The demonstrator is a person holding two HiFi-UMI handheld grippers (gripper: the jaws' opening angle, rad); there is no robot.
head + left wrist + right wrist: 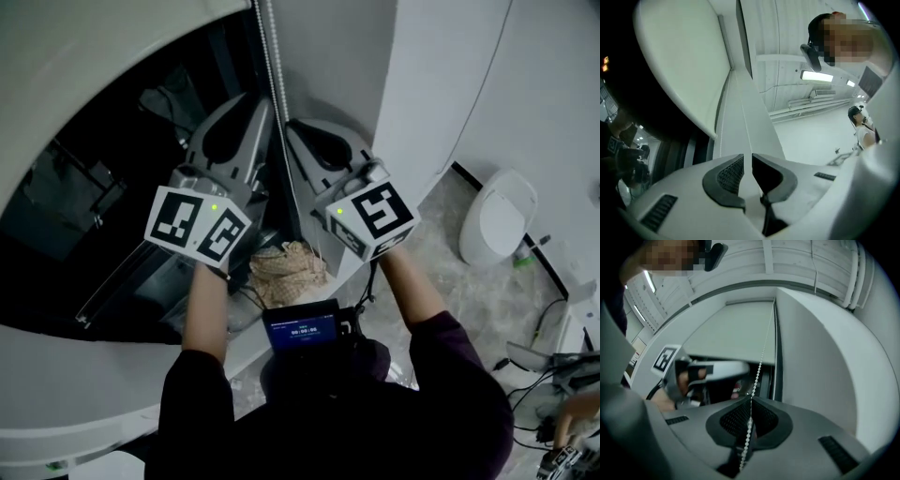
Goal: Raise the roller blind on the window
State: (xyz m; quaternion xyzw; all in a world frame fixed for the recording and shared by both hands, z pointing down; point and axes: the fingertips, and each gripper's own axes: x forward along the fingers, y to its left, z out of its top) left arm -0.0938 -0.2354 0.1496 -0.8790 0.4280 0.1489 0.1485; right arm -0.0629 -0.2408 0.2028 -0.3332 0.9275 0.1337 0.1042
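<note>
The roller blind (736,329) covers the upper part of the dark window (103,197), and its bottom edge hangs above my tongs. My left gripper (747,158) points up beside the blind, its jaws all but together with nothing between them. My right gripper (751,401) is clamped on the bead chain (761,357), which runs up along the blind's right edge.

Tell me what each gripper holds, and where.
Right gripper clamps the bead chain partway along its hanging length. Left gripper is shut on nothing.
</note>
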